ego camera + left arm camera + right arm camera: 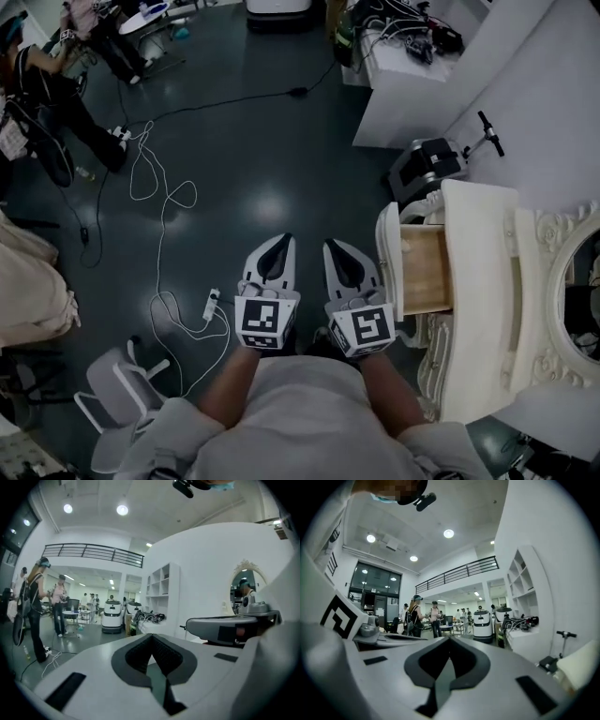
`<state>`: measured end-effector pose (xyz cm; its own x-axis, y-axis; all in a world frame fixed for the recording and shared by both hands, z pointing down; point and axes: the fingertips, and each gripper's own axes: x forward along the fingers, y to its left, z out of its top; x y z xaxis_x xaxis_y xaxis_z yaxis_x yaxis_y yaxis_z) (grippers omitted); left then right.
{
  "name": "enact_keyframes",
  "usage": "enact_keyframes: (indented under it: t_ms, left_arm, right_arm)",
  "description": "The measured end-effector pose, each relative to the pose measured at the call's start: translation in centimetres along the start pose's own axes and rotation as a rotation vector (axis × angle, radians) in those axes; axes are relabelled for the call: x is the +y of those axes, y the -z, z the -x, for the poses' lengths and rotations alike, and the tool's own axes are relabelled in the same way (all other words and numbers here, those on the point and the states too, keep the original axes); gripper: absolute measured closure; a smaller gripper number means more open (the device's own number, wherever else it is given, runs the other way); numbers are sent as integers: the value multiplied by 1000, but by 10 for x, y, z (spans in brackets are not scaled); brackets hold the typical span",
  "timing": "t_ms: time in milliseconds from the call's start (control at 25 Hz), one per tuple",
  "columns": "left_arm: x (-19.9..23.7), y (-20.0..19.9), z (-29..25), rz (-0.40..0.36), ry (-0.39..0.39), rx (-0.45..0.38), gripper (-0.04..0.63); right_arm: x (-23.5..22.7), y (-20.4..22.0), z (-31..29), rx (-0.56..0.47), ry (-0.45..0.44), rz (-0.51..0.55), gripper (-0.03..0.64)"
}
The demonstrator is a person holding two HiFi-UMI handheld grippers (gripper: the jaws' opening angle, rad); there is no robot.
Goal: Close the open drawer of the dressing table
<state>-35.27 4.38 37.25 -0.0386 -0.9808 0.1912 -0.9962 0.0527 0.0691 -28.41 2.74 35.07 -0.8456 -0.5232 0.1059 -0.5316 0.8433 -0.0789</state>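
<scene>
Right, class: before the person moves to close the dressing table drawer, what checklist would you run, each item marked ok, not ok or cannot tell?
1. Drawer open and in view: ok.
2. Nothing sticks out of the drawer: ok, the wooden inside that shows looks bare.
3. Left gripper empty, jaws together: ok.
4. Right gripper empty, jaws together: ok.
5. A gripper set against the drawer front: not ok; both point out over the floor beside the dressing table.
6. Drawer slides freely: cannot tell.
</scene>
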Motion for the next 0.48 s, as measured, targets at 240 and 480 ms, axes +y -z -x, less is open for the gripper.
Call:
enact_keyframes:
  t_ms: [240,480]
  left_arm:
    - [6,-2,-50,-19,197,59,591]
    - [-15,5,-87,-51,410,111,591]
  right_arm:
    - [-21,5,-30,35,125,-52,601]
    - [-51,26,-17,129,256,-64,601]
